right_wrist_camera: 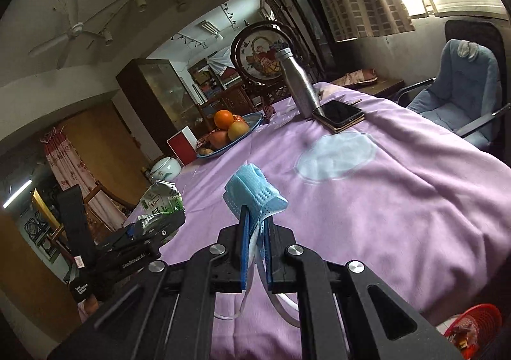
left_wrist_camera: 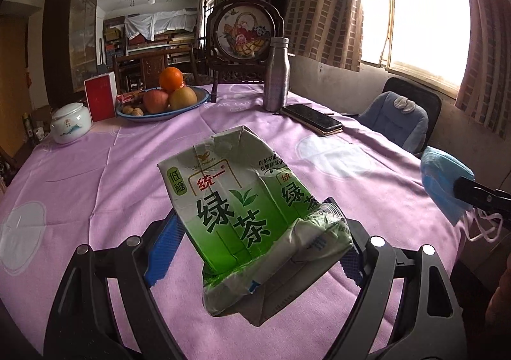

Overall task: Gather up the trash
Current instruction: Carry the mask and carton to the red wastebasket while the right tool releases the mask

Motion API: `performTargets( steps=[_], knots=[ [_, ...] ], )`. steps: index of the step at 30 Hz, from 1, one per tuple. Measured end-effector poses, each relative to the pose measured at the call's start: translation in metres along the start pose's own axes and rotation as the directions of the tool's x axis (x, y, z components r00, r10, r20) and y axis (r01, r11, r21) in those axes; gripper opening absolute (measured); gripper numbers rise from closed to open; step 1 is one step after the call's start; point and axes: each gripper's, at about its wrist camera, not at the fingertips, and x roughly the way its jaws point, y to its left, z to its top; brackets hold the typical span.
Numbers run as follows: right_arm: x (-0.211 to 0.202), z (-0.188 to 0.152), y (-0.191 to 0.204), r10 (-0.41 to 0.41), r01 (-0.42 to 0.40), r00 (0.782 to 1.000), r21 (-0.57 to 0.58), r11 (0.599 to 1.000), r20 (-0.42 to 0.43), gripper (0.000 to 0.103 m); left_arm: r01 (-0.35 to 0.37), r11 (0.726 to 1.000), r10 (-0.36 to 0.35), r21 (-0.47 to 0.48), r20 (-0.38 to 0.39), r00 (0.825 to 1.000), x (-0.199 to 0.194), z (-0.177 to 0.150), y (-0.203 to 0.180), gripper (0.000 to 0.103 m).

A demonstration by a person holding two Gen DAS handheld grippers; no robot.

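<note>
— What's the table like around you?

— A round table under a purple cloth, mostly bare on my side. Taking the steel bottle as the mark: the phone lies just beside its foot, the fruit plate sits off to its left, and the cloth's edge drops away toward the blue chair.

— And your tongs?

— My left gripper pinches the crushed green tea carton, held above the cloth, well nearer me than the bottle. My right gripper is pressed together on the blue face mask, straps dangling below.
</note>
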Motion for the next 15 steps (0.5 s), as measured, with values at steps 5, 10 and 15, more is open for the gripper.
performTargets(
  steps=[5, 10, 15],
  knots=[
    [-0.038, -0.023, -0.014, -0.008, 0.007, 1.0, 0.043, 0.999, 0.024, 0.009, 0.007, 1.0, -0.007, -0.004, 0.015, 1.0, -0.018, -0.004, -0.014, 0.082],
    [-0.077, -0.039, -0.031, -0.047, 0.043, 0.997, 0.062, 0.997, 0.053, 0.009, 0.013, 1.0, -0.014, 0.025, 0.043, 0.999, -0.041, -0.005, -0.037, 0.082],
    [-0.118, -0.052, -0.044, -0.089, 0.082, 0.992, 0.075, 0.994, 0.09, 0.009, 0.046, 0.997, -0.05, 0.063, 0.065, 0.997, -0.061, -0.007, -0.068, 0.081]
  ],
)
